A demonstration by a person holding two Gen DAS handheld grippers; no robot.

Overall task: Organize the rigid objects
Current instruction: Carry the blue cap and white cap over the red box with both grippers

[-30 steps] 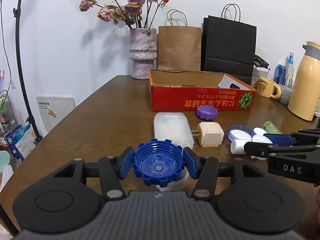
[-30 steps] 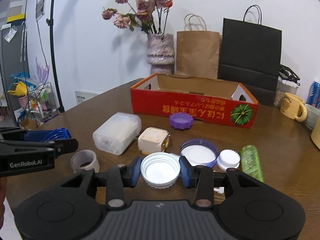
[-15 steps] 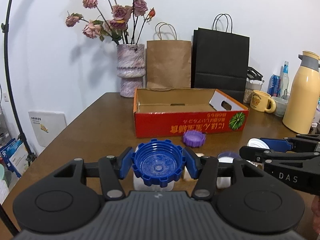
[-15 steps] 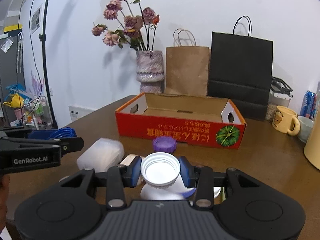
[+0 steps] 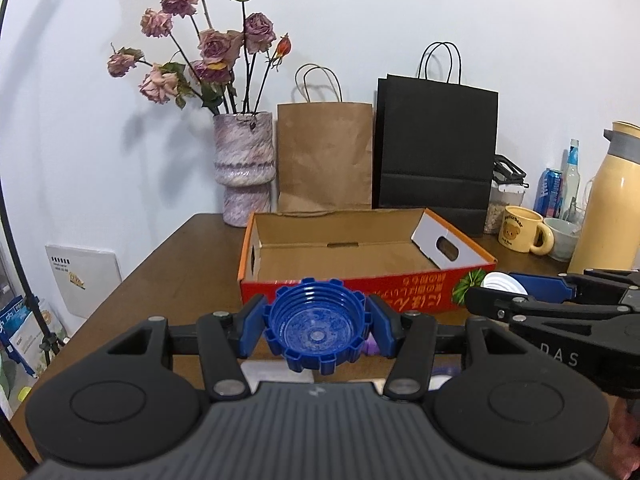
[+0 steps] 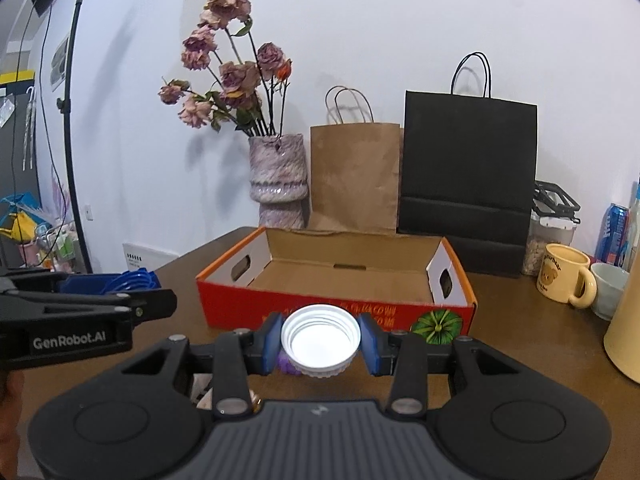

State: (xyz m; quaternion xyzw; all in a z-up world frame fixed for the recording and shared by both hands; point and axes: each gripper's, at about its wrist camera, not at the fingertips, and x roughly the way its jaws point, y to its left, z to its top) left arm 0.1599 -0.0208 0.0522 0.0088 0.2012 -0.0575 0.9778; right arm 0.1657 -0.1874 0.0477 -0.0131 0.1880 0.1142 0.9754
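My left gripper (image 5: 316,326) is shut on a blue ridged cap (image 5: 316,328), held above the table just before the open red cardboard box (image 5: 360,256). My right gripper (image 6: 320,338) is shut on a white cap (image 6: 319,334), also raised in front of the same box (image 6: 340,280). Each gripper shows in the other's view: the right one (image 5: 500,284) at the right edge, the left one (image 6: 132,284) at the left edge. The box looks empty inside. A purple cap (image 6: 286,364) peeks out below the white cap.
Behind the box stand a vase of dried roses (image 5: 244,172), a brown paper bag (image 5: 324,160) and a black paper bag (image 5: 436,148). A yellow mug (image 6: 566,280), a small cup (image 6: 610,290), cans and a cream thermos (image 5: 608,200) stand at the right.
Both grippers have risen and moved toward the box with their caps. The loose items on the table have dropped mostly out of sight below the grippers.
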